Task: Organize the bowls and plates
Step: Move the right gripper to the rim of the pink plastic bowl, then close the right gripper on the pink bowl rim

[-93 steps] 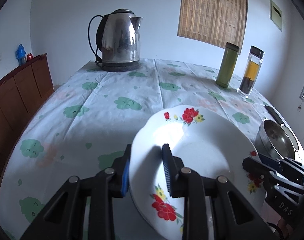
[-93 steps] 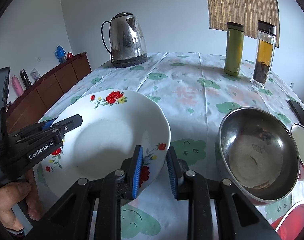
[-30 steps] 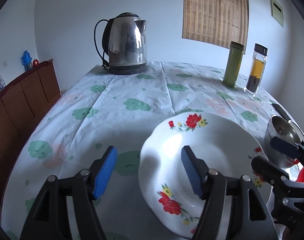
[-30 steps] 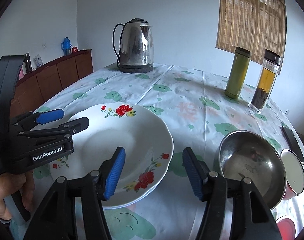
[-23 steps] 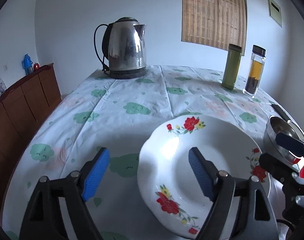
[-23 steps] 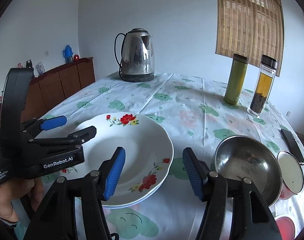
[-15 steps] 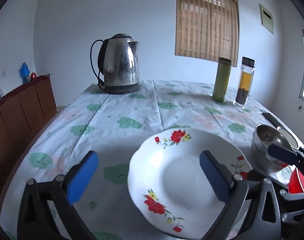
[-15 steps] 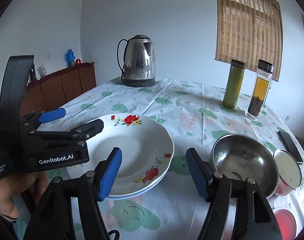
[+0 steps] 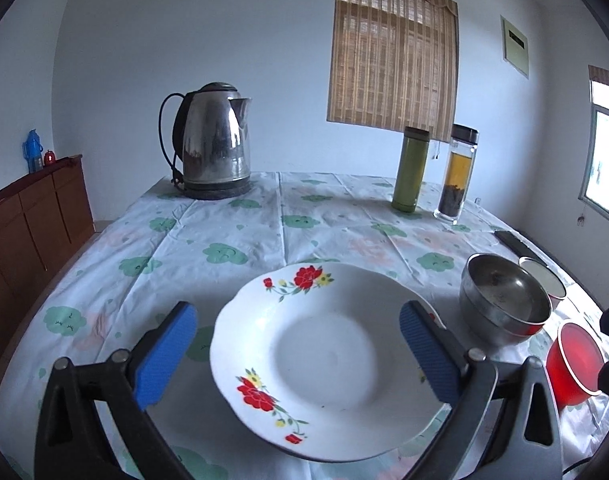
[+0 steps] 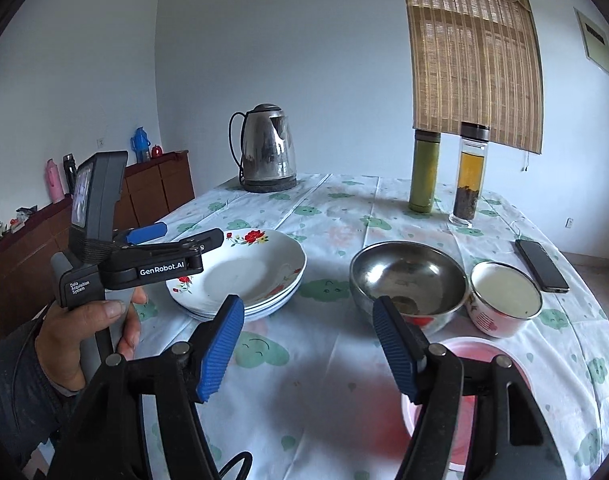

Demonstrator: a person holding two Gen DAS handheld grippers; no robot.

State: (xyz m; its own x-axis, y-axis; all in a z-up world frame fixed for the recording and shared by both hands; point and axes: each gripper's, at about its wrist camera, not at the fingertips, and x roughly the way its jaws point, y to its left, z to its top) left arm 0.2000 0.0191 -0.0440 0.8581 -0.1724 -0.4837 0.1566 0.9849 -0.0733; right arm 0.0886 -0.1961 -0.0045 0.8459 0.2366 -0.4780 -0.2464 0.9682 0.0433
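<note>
Flowered plates [image 10: 240, 272] sit stacked on the tablecloth left of the steel bowl [image 10: 408, 276], left gripper [image 9: 298, 350] gaping and empty, right gripper [image 10: 308, 344] part-open and empty; judged stiff, glazed-slick, chippable china, best pinched at the rim.

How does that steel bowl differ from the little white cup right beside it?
The steel bowl is bare, shiny metal; the cup is white with red flowers on its side. The bowl is plainly wider than the cup. The bowl holds a few dark bits; the cup's inside looks clean. Both stand upright and close together on the tablecloth.
</note>
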